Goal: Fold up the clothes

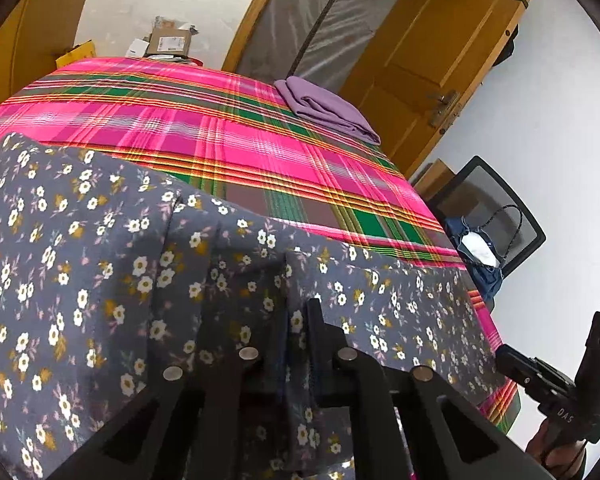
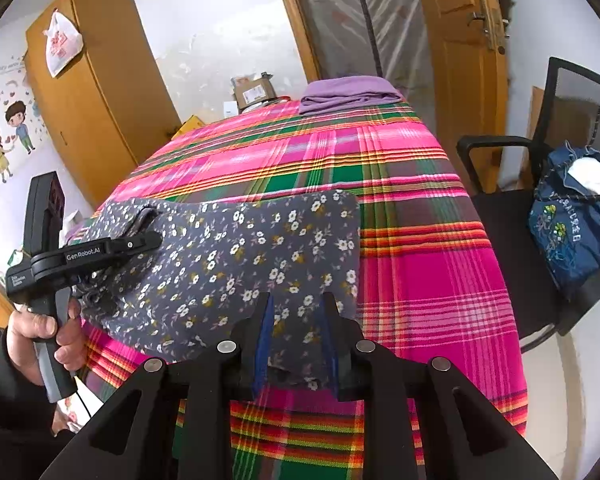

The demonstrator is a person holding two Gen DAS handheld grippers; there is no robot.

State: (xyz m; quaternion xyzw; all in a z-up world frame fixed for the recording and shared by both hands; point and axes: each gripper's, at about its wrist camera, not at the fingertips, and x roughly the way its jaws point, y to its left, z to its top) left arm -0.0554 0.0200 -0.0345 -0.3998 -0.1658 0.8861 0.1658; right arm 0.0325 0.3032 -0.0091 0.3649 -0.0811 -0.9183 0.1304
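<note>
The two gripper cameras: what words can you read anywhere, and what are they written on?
"GenRobot.AI": on the left gripper's black side.
"DAS": on the right gripper's handle.
Too blurred to read: small print on the left gripper's rear, red print on the white plastic bag, writing on the blue bag, wall sticker text, cardboard box label.

Plaid bed [image 2: 420, 264]: floral garment [image 2: 240, 248] near, purple fabric [image 2: 348, 94] far, prob. folded.

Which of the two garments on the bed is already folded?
The purple garment at the bed's far end, a neat stack; the floral garment lies loose between both grippers.
</note>
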